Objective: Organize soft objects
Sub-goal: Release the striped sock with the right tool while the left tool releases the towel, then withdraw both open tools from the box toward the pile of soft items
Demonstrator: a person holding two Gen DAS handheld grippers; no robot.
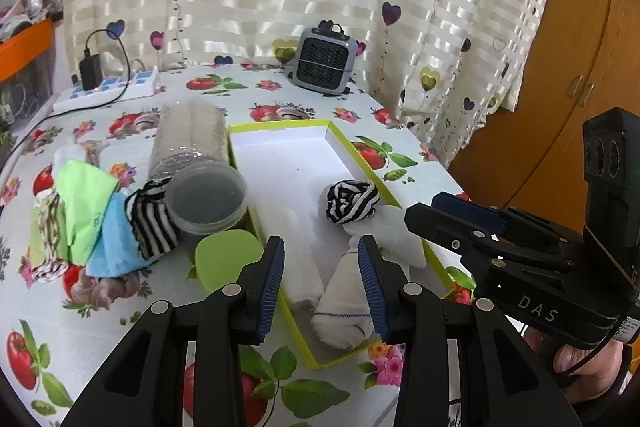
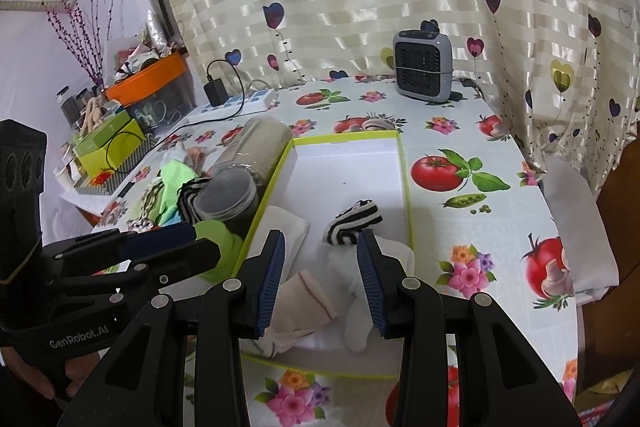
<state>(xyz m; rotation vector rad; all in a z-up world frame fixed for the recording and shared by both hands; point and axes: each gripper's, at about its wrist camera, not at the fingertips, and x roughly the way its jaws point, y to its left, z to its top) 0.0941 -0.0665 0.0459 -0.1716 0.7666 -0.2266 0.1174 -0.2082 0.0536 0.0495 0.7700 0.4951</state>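
Note:
A shallow box (image 1: 362, 163) with a lime-green rim and white floor lies on the table. In it are a black-and-white striped sock ball (image 1: 352, 201), a rolled white towel (image 1: 298, 259), a white sock roll with a blue line (image 1: 344, 311) and a loose white sock (image 1: 394, 237). My left gripper (image 1: 322, 287) hovers open above the box's near end, with nothing pressed between its pads. My right gripper (image 2: 322, 283) is open too, above the white socks (image 2: 366, 307) and a red-lined sock roll (image 2: 306, 291). Each gripper shows in the other's view: right gripper (image 1: 424, 209), left gripper (image 2: 204, 241).
Left of the box lie a clear jar (image 1: 192, 155) on its side with grey cloth inside, a striped sock (image 1: 152, 223), green cloth (image 1: 86, 203), blue cloth (image 1: 114, 243) and a green lid (image 1: 228, 255). A small grey fan heater (image 1: 326, 61) and a power strip (image 1: 108, 91) stand at the back.

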